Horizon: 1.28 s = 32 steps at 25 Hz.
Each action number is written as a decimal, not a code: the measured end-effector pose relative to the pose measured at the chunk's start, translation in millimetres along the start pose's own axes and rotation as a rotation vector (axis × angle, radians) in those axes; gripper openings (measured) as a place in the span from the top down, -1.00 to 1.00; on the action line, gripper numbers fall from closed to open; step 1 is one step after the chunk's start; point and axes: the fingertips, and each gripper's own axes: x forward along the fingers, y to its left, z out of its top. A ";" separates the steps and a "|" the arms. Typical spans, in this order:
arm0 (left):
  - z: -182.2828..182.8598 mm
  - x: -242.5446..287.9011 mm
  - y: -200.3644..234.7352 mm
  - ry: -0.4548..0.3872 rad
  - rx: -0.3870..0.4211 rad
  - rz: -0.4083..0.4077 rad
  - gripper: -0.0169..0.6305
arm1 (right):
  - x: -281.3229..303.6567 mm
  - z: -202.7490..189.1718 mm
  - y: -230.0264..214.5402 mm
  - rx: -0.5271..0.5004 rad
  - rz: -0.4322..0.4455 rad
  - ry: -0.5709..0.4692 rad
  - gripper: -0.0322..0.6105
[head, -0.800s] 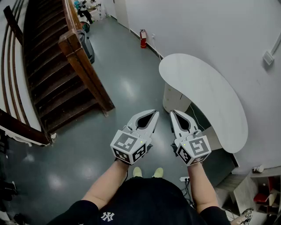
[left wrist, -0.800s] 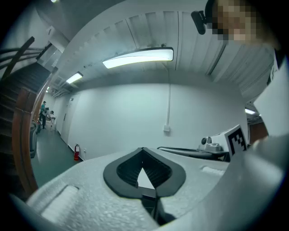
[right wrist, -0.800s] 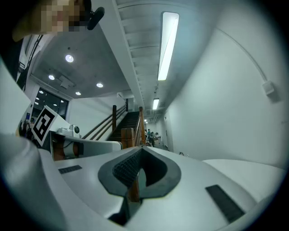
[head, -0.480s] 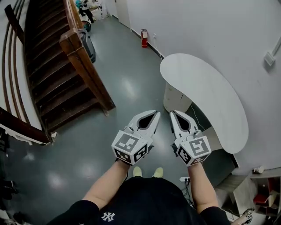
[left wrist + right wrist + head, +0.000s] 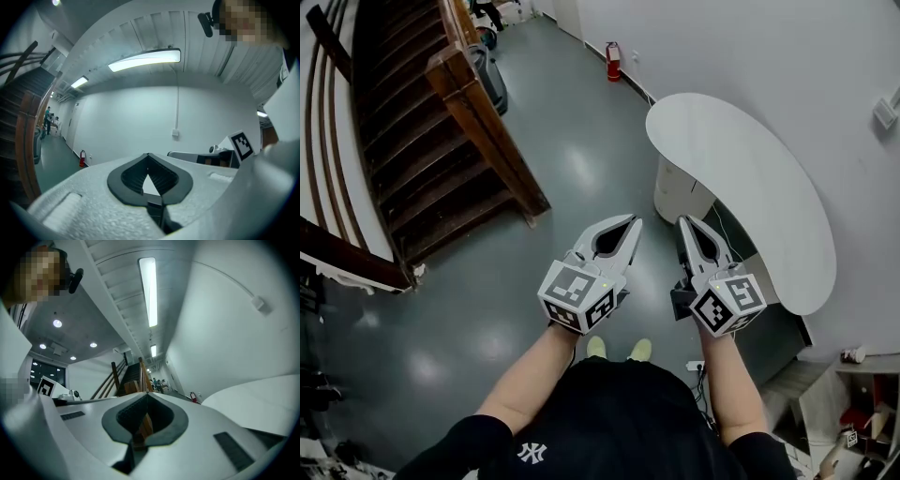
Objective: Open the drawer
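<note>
Both grippers are held out in front of me over the grey floor, side by side and pointing away. My left gripper (image 5: pixel 633 222) is shut, its tips meeting with nothing between them; the left gripper view has those tips (image 5: pixel 148 155) aimed at a bare white wall. My right gripper (image 5: pixel 684 222) is shut and empty too, and its own view has its tips (image 5: pixel 146 394) aimed towards the staircase. Just beyond the right gripper stands a white curved desk (image 5: pixel 745 192) with a white cabinet (image 5: pixel 678 195) under it. No drawer front or handle shows clearly.
A dark wooden staircase (image 5: pixel 412 159) with a thick banister (image 5: pixel 483 131) rises at the left. A red fire extinguisher (image 5: pixel 613 60) stands by the far wall. A power strip (image 5: pixel 695 367) lies by my feet, and shelving (image 5: pixel 862 412) fills the lower right corner.
Both grippers have moved a little forward and up in the head view, the right one also slightly rightwards. Both stay shut and empty.
</note>
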 end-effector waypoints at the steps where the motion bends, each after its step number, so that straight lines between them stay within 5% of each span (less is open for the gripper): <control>1: -0.9 0.7 -1.3 0.000 0.001 0.002 0.92 | -1.9 -1.4 -3.8 0.014 -0.008 -0.002 0.85; 19: -21.2 63.3 1.6 0.021 -0.009 0.013 0.92 | 12.0 -12.1 -67.3 0.057 -0.023 0.012 0.85; 32: -44.4 158.6 112.8 0.052 0.000 -0.074 0.92 | 135.9 -47.5 -125.1 0.038 -0.127 0.069 0.85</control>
